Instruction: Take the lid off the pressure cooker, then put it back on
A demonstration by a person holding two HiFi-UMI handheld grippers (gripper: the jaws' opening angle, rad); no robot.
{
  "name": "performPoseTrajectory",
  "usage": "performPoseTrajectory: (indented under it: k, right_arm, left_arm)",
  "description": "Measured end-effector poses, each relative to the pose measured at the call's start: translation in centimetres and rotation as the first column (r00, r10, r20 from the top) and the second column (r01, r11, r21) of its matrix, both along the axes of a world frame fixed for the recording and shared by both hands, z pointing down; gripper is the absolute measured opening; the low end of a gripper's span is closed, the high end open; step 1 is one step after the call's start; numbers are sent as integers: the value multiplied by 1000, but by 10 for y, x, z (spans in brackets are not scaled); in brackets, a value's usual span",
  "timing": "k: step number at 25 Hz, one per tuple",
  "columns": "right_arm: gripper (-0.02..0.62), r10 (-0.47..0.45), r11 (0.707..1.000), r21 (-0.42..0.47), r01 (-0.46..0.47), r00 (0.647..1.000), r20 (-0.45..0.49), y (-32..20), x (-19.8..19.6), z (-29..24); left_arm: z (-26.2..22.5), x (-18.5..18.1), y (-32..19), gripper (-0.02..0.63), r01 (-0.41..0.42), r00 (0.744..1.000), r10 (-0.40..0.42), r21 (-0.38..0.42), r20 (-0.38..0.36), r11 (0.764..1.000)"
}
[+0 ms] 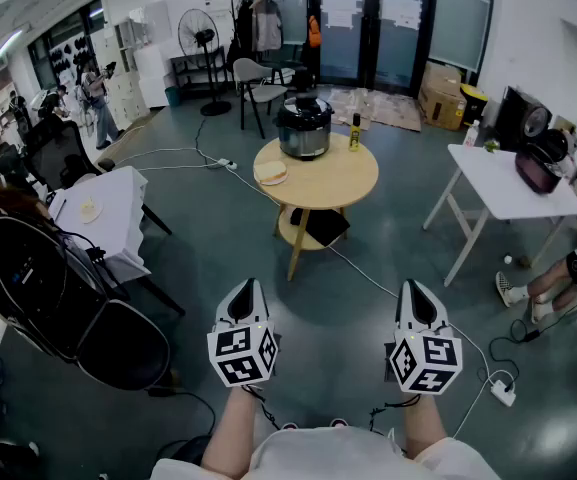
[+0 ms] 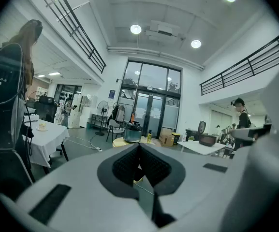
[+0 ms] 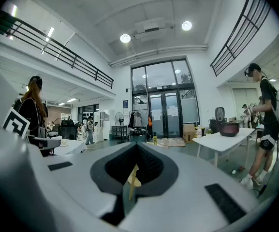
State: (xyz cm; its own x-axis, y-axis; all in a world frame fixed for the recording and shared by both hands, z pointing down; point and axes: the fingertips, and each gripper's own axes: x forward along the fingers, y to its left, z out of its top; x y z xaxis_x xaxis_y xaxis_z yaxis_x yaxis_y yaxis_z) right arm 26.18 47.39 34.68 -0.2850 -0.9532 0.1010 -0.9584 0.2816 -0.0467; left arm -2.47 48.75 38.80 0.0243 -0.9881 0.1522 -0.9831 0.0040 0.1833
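Upright pressure cooker [image 1: 304, 128] on round surface [image 1: 340, 184], upper centre of head view. Its lid [image 1: 304, 105] sits on top, knob up, axis vertical. Low in frame, left gripper [image 1: 247, 288] and right gripper [image 1: 414, 290] are well apart from cooker. Both point toward it, jaws pressed together, nothing between.

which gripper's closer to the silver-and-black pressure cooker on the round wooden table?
Left, marginally. The left gripper sits short of the silver-and-black pressure cooker, slightly to its left; the right gripper is equally far back but further off to its right. Neither touches it.
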Motion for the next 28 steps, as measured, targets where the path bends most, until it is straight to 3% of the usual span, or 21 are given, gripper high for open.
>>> performPoseTrajectory:
  k: [18, 28]
  right_arm:
    - [2, -36, 999, 2, 36, 999, 22, 2, 7, 4]
    - [114, -35, 999, 25, 33, 997, 64, 6, -4, 0]
  left_arm:
    - [1, 7, 6, -11, 4, 1000, -4, -1, 12, 1000]
    - [-2, -18, 18, -11, 26, 1000, -26, 13, 16, 1000]
